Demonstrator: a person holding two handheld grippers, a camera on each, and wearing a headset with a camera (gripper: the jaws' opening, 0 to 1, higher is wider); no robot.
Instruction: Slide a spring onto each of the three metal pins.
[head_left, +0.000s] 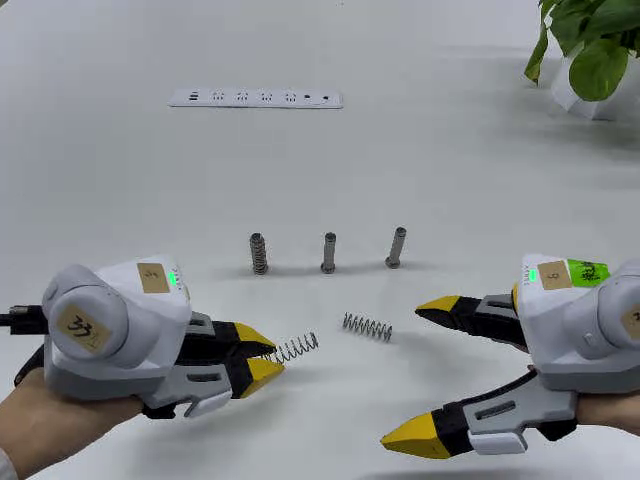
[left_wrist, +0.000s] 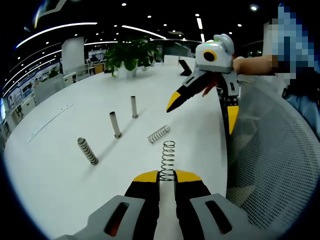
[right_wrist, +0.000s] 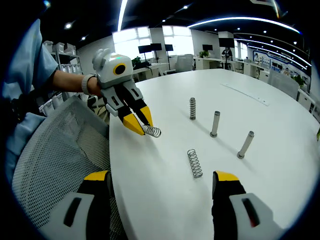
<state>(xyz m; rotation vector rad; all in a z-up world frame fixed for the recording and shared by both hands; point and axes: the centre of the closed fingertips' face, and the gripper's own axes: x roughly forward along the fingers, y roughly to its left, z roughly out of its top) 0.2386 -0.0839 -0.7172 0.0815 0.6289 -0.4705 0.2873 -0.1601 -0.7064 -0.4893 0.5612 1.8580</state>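
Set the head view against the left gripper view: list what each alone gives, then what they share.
Head view: the left hand holding the left gripper. Left gripper view: a mesh chair back and ceiling lights. Both: the held spring pinched in the left fingers, the loose spring on the table, one pin wearing a spring, the bare middle pin, the bare right pin, the open right gripper, a plant.

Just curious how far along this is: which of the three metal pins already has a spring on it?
The left pin in the head view, wrapped in coils; the middle pin and the right pin stand bare.
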